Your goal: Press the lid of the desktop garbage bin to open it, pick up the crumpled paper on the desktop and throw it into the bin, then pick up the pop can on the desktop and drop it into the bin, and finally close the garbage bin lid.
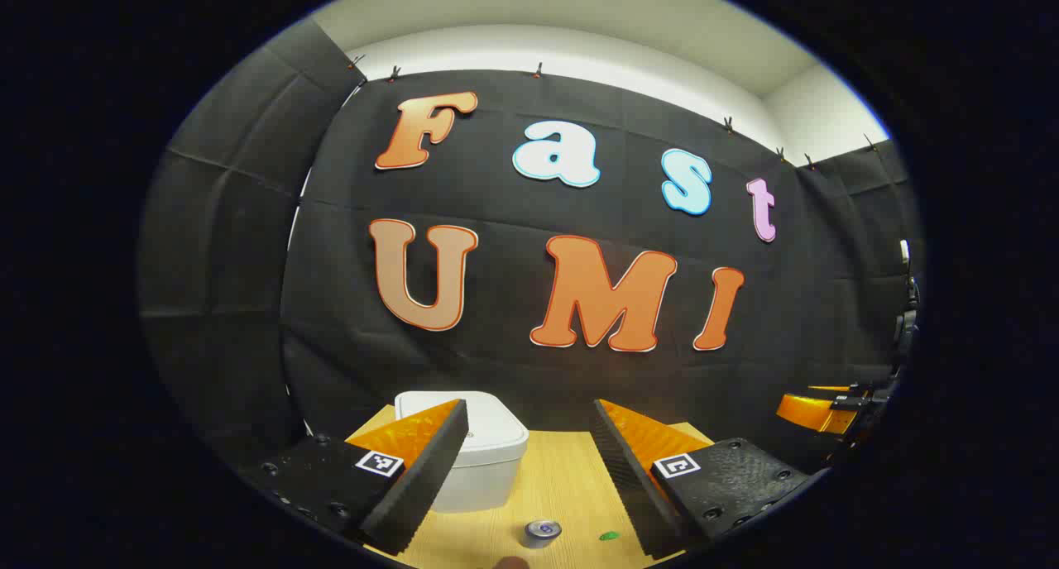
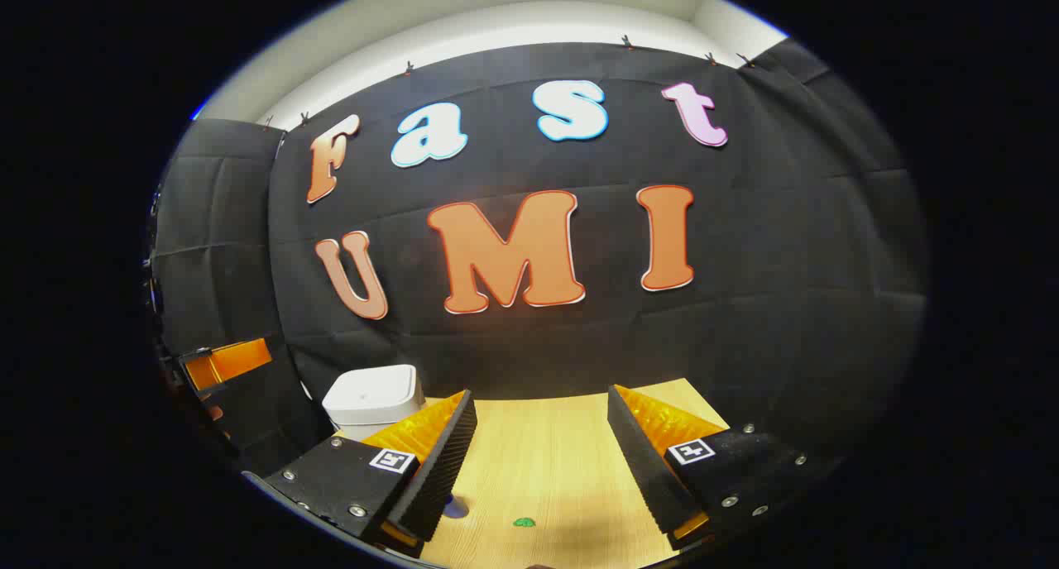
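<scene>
At the far left of the table [image 1: 563, 470], in the left gripper view, the bin [image 1: 488, 449] stands with its white lid [image 1: 496, 424] down and flat, partly hidden behind the left tool's [image 1: 529, 470] near finger. That tool hangs above the table with its fingers spread wide and nothing between them. By my reading the first step is not yet done: the lid has to be pressed before anything can go in.

To do it well, I would bring one fingertip down squarely on the lid's top rather than on its rim, push straight down and then lift off, so the light bin neither slides nor tips.

Further right and nearer the camera, the pop can [image 1: 543, 533] stands upright on the wood, well apart from the bin, with a small green speck [image 1: 609, 537] just beside it; the press should come in from above so the can stays put. The crumpled paper I cannot make out with certainty.

In the right gripper view, the bin [image 2: 374, 402] sits at the left, lid closed. The right tool [image 2: 542, 461] is likewise wide open and empty over bare table [image 2: 546, 445], and is best kept back until the lid is up.
</scene>
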A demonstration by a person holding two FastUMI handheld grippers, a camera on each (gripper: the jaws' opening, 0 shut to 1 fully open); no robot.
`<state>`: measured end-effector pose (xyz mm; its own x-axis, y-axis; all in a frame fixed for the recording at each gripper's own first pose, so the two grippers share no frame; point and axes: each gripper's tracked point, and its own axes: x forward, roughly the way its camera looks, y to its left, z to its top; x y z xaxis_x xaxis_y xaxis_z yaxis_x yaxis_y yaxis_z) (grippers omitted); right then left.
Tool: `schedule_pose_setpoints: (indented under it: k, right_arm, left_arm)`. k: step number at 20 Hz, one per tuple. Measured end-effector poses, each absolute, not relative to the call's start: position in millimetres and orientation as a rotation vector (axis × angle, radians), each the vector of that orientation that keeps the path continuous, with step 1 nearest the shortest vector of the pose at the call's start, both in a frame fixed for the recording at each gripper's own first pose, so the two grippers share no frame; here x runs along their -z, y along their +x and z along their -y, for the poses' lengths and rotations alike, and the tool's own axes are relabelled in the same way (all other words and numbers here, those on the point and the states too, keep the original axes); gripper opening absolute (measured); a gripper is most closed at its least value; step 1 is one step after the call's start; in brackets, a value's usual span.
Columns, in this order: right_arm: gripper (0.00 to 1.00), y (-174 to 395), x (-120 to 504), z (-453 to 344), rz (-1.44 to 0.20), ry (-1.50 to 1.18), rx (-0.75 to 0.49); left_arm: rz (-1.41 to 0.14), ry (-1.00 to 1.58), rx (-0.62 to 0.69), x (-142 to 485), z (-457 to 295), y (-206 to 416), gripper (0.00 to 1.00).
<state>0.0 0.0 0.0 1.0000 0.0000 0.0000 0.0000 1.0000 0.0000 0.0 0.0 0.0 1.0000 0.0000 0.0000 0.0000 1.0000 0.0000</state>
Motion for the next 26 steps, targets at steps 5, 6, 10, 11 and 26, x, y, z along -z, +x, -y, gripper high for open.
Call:
schedule_pose_setpoints:
  k: [5,6,10,11,26]
  right_arm:
    - [0.95,20,-17,-14,0.016,0.003,-0.071]
    - [0.95,23,-21,-16,0.02,0.005,-0.09]
    - [0.95,40,-36,-13,0.045,-0.029,-0.132]
    - [0.95,45,-36,-11,0.05,-0.044,-0.135]
    - [0.95,62,-46,-9,0.107,-0.089,-0.083]
  left_arm:
    - [-0.015,-0.047,-0.022,-3,-7,11,0.94]
    - [-0.012,-0.045,-0.044,-3,-11,14,0.94]
    - [0.022,-0.113,-0.095,-7,-16,19,0.93]
    - [0.022,-0.114,-0.118,-5,-18,21,0.93]
    - [0.119,0.044,-0.128,-23,-10,65,0.93]
